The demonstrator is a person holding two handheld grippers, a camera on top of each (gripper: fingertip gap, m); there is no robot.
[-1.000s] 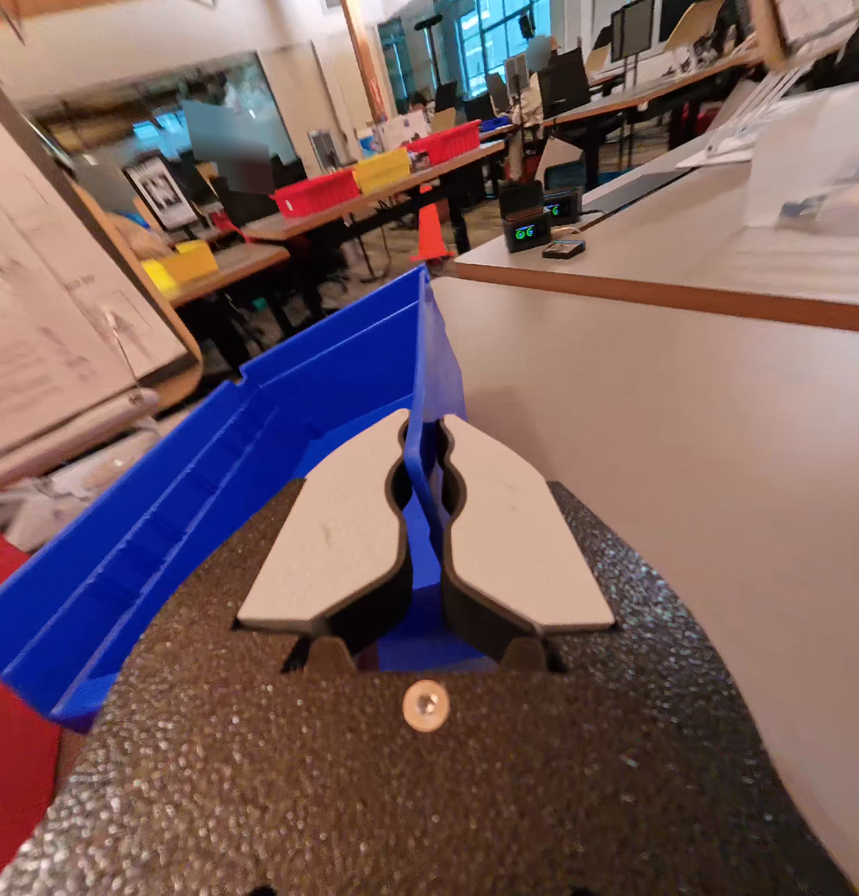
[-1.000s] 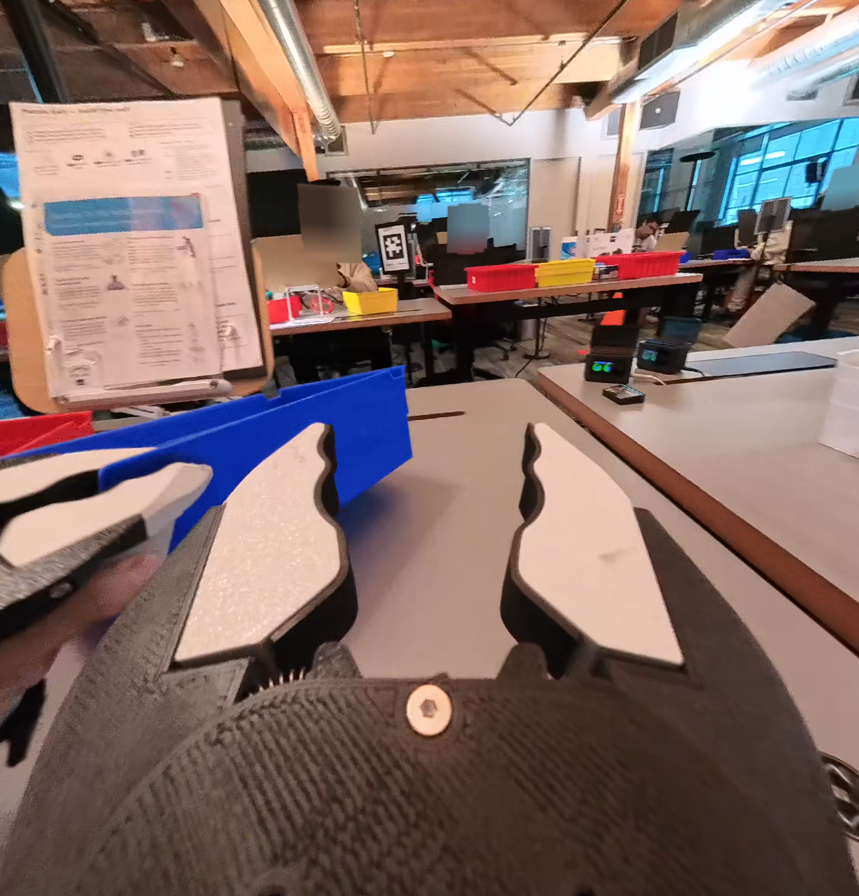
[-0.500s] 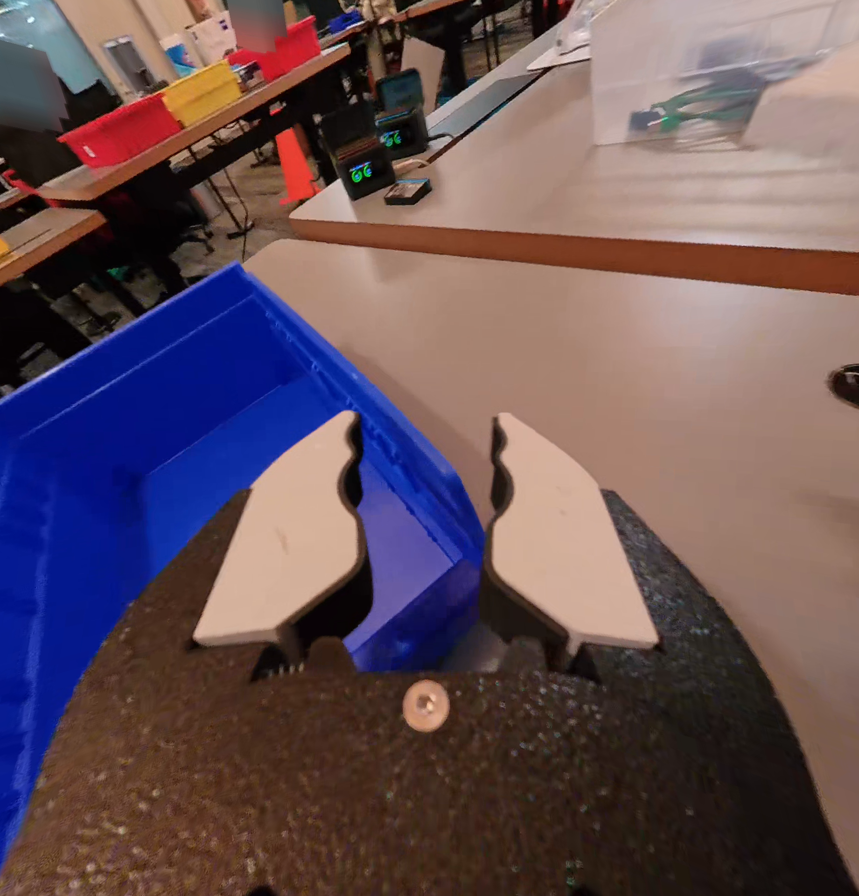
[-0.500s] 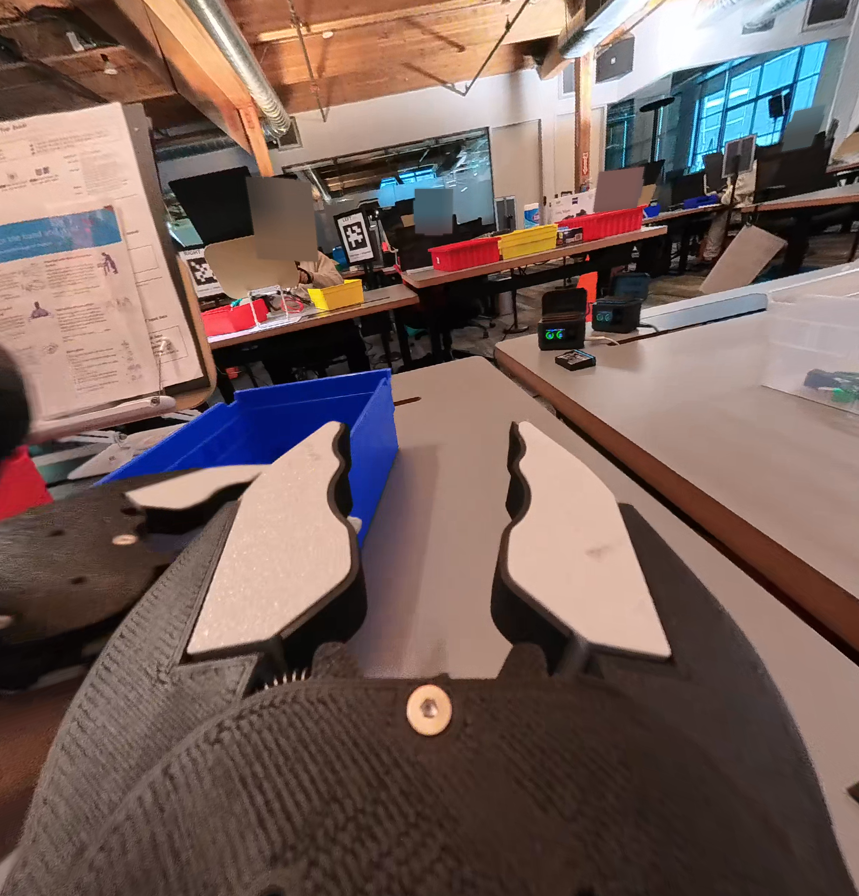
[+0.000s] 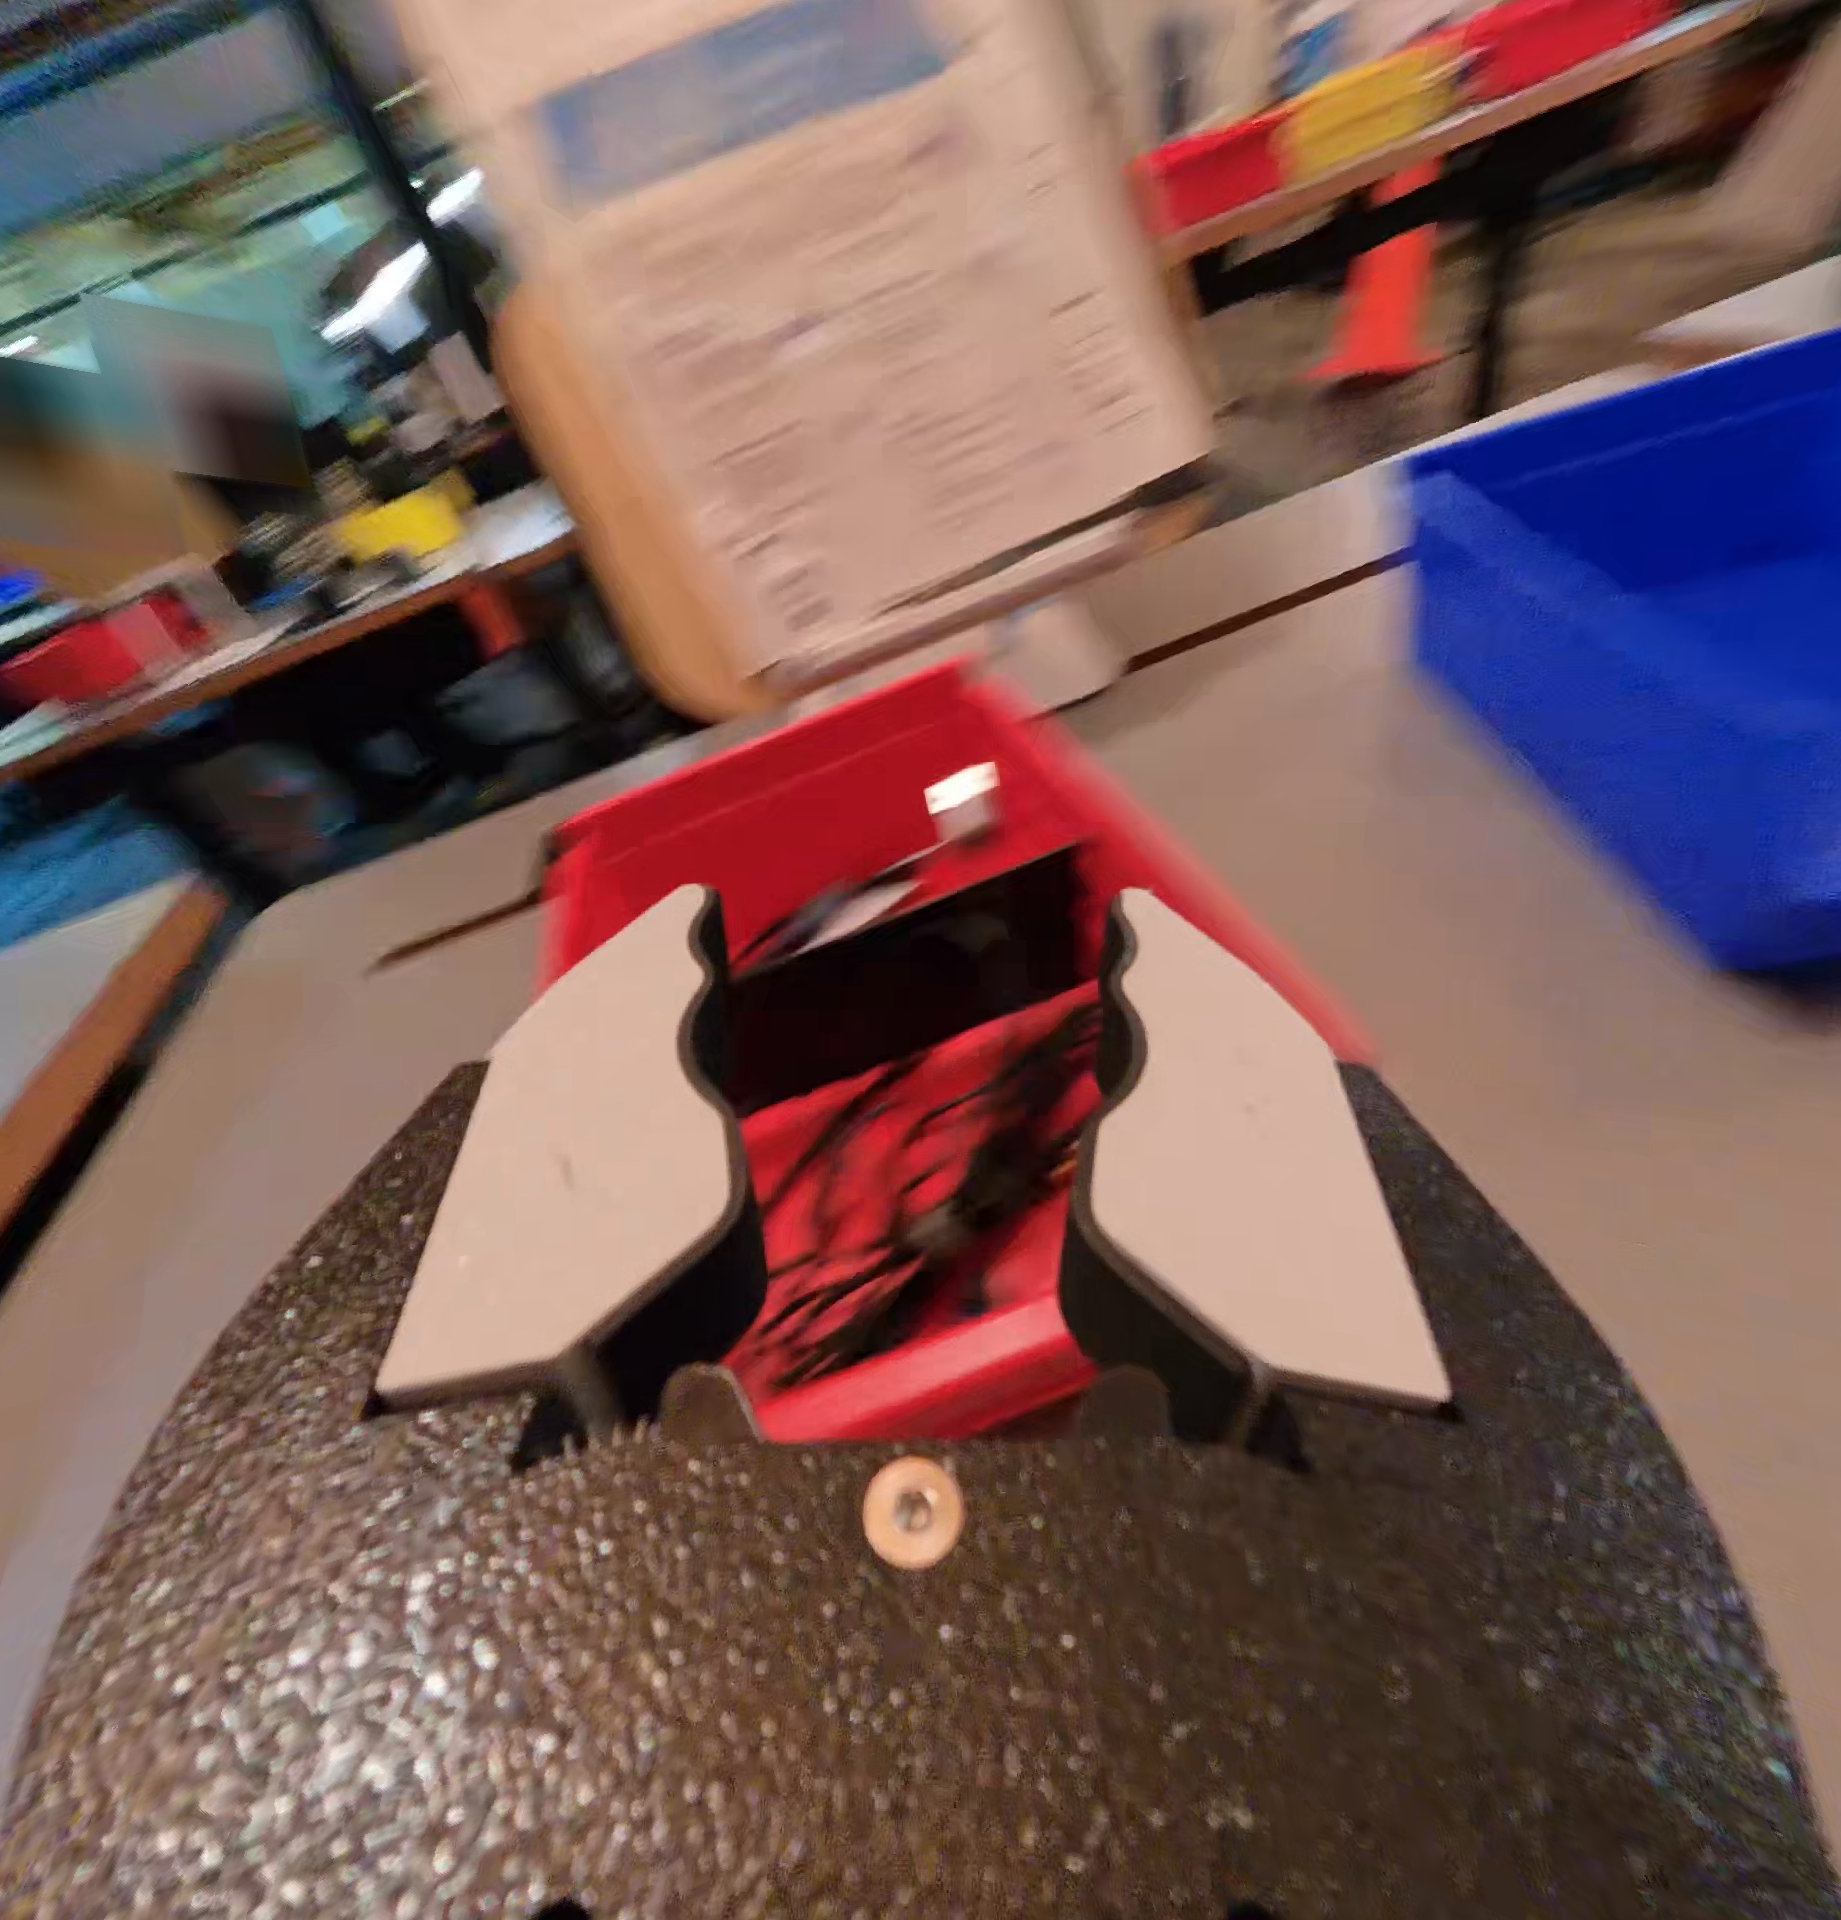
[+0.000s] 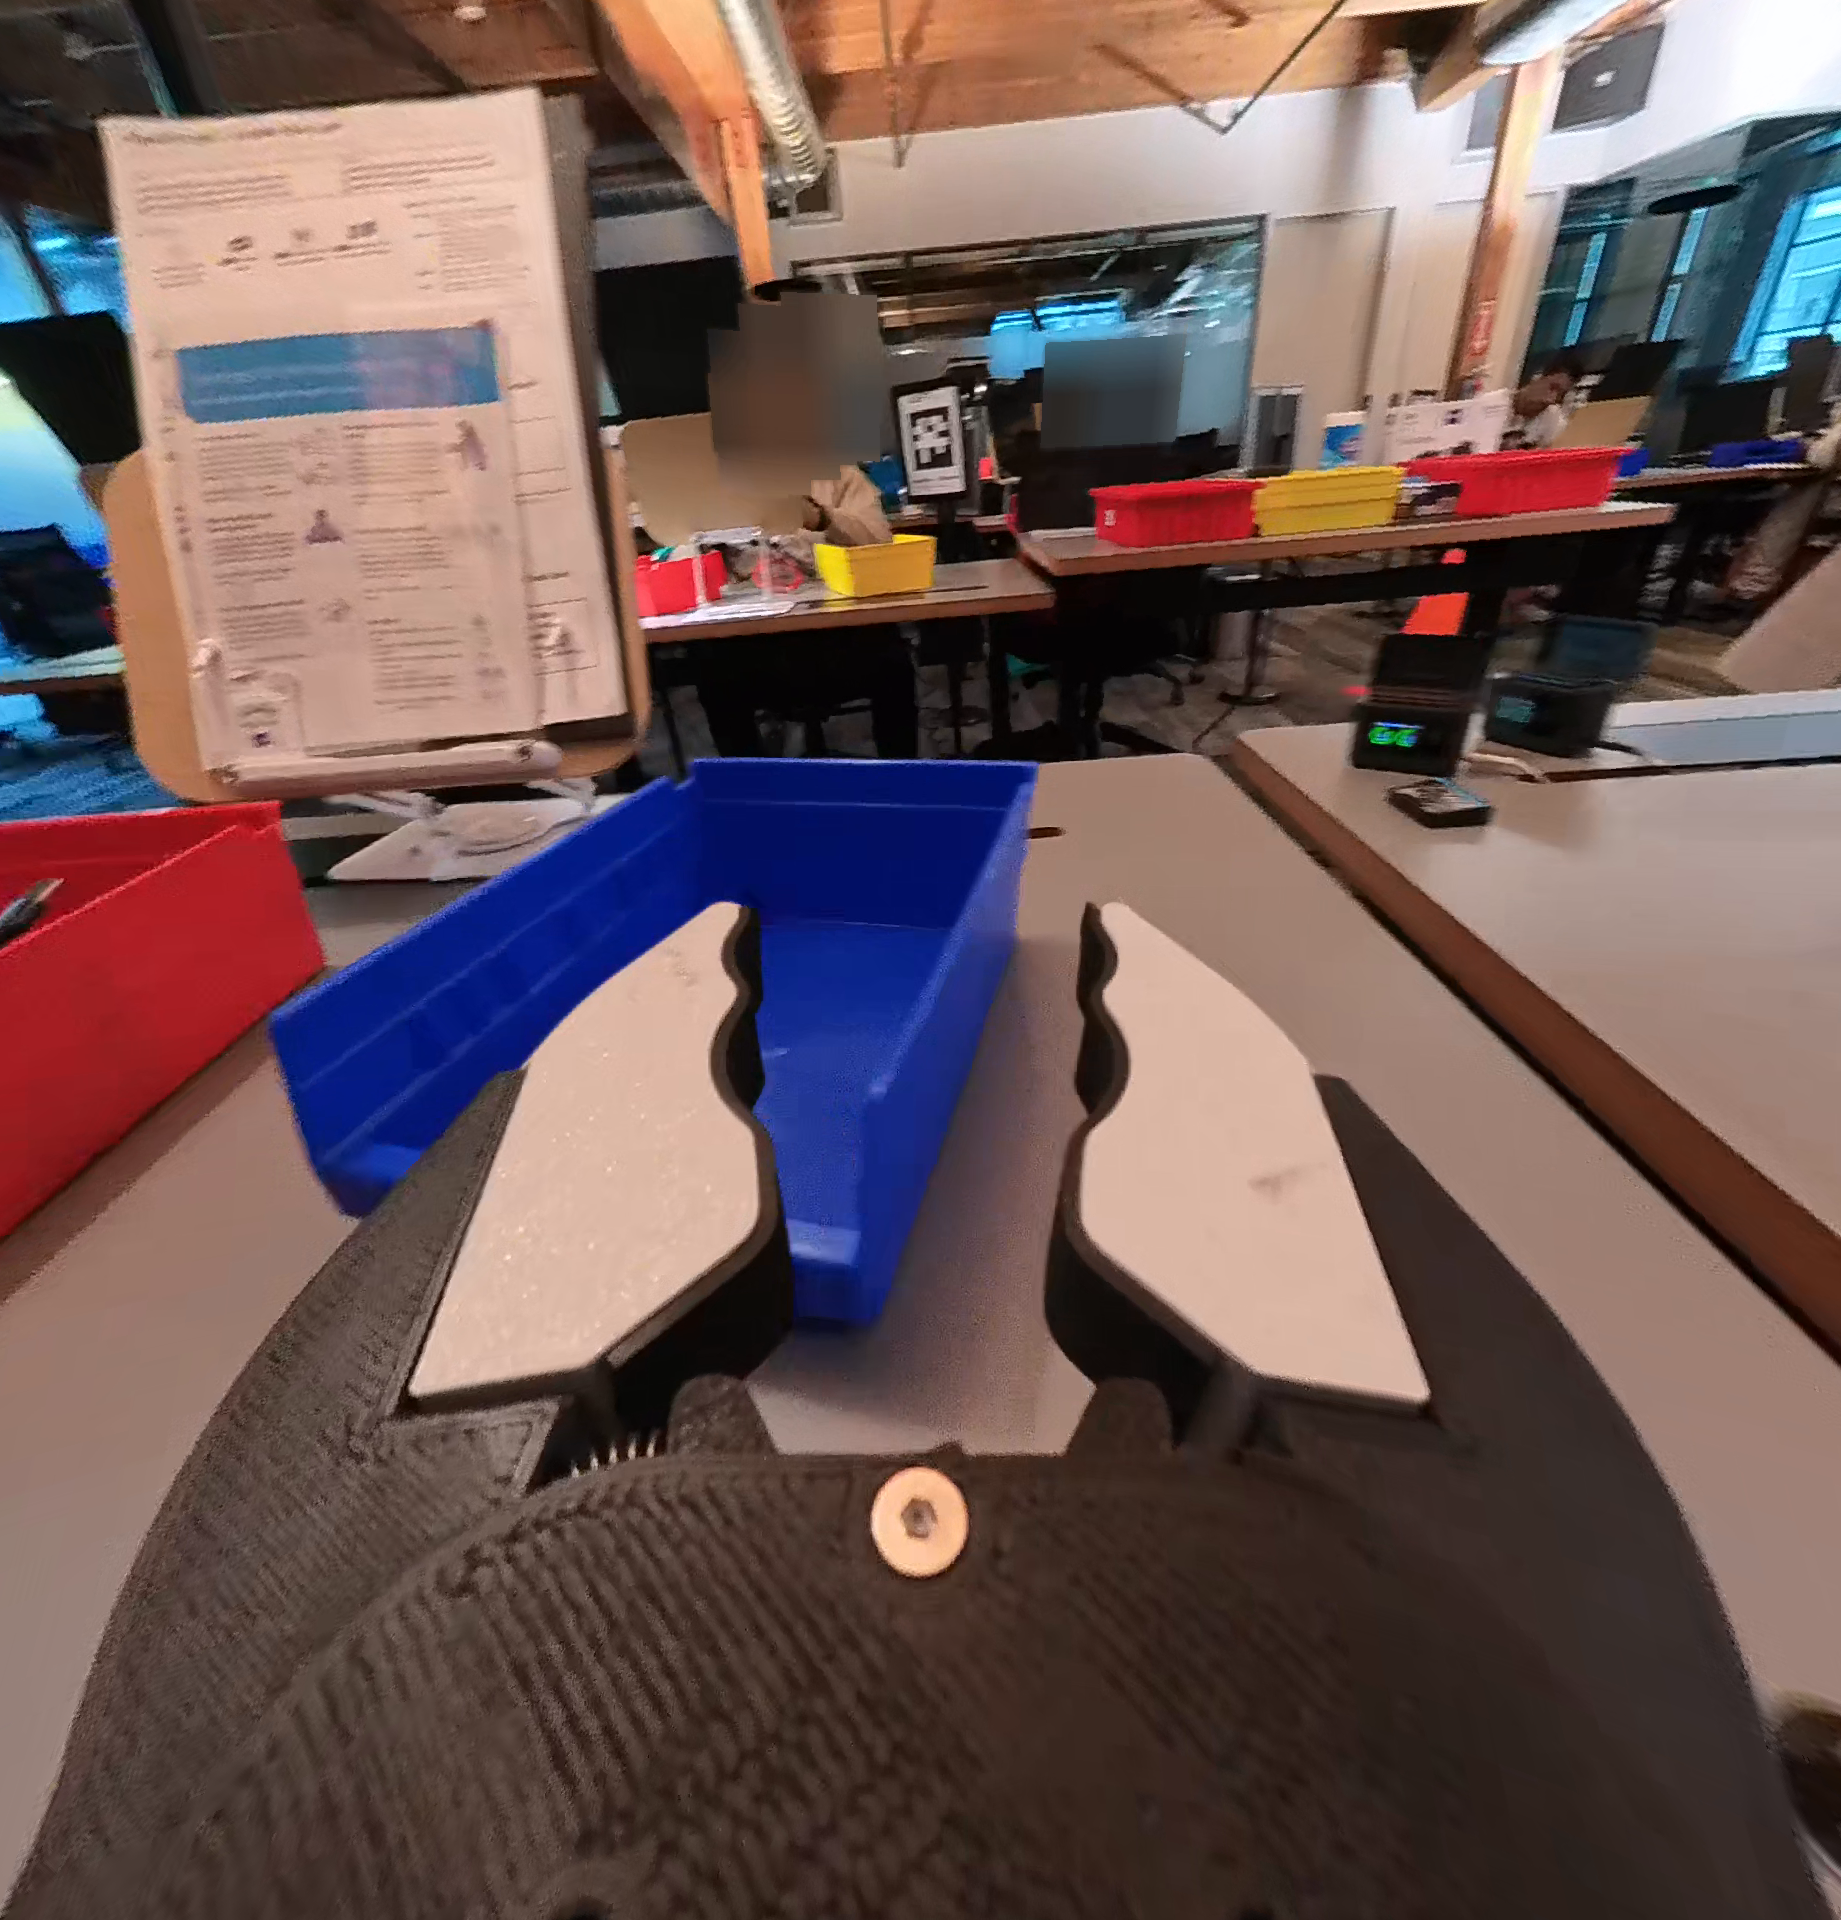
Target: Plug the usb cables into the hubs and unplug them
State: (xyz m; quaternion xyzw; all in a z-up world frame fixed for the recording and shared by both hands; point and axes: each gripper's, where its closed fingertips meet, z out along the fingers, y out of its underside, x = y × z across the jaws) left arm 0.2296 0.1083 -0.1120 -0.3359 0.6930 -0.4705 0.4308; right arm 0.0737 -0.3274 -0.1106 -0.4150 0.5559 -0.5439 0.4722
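**Left gripper swings to the red bin**

Left gripper [image 5: 911,961] hangs over the red bin [image 5: 926,1371], fingers spread wide and holding nothing, lined up, it seems, to fish out the cables [image 5: 895,1174] tangled dark inside. A second ago it was pinching the blue bin [image 6: 864,1049] wall; that is now let go and the view has whipped leftward, blurred. Right gripper [image 6: 921,971] waits spread and empty beside the blue bin, mid-table. No hub is clearly visible.
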